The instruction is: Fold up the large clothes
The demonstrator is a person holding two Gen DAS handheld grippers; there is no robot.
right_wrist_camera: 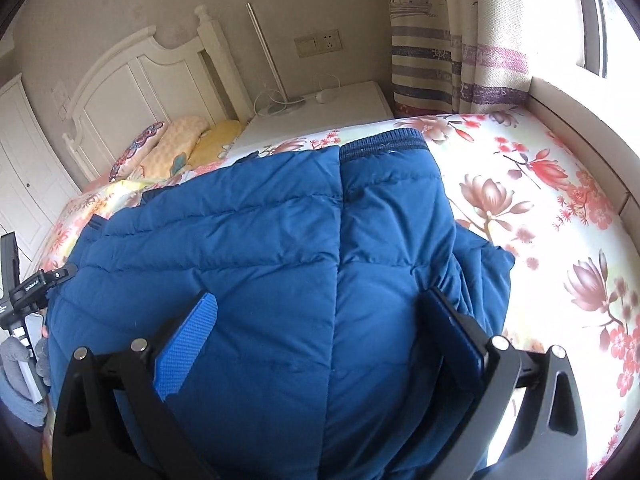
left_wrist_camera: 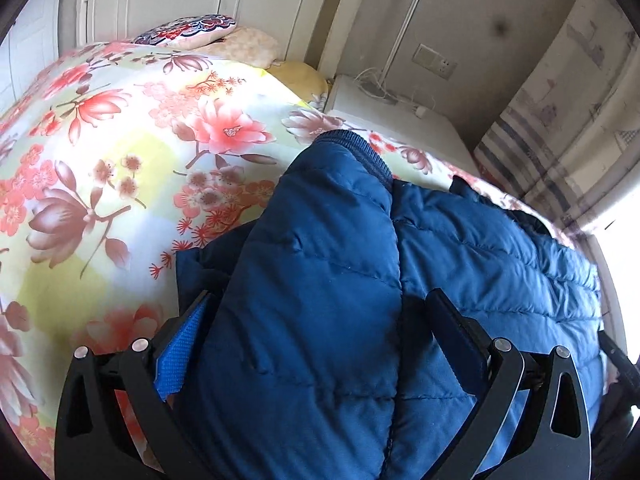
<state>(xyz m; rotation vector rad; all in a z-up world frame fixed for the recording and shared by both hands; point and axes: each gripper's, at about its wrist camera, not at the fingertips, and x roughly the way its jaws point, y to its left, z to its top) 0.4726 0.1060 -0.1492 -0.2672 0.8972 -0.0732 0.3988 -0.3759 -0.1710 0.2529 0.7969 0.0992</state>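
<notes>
A dark blue quilted puffer jacket (left_wrist_camera: 340, 264) lies on a floral bedspread (left_wrist_camera: 120, 140). In the left wrist view my left gripper (left_wrist_camera: 316, 312) stands open, with a padded fold of the jacket bulging between its wide-apart fingers; its ribbed cuff (left_wrist_camera: 360, 148) points away. In the right wrist view the jacket (right_wrist_camera: 260, 240) fills the middle, sleeve cuff (right_wrist_camera: 384, 144) at the far end. My right gripper (right_wrist_camera: 320, 312) is also open, fingers spread either side of the jacket fabric. The left gripper's body (right_wrist_camera: 28, 288) shows at the left edge.
A white headboard (right_wrist_camera: 132, 80) and pillows (right_wrist_camera: 176, 144) are at the bed's far end. A white bedside table (right_wrist_camera: 320, 108) with a lamp and cables stands beside it. Striped curtains (right_wrist_camera: 452, 60) and a window ledge (right_wrist_camera: 580, 120) run along the right.
</notes>
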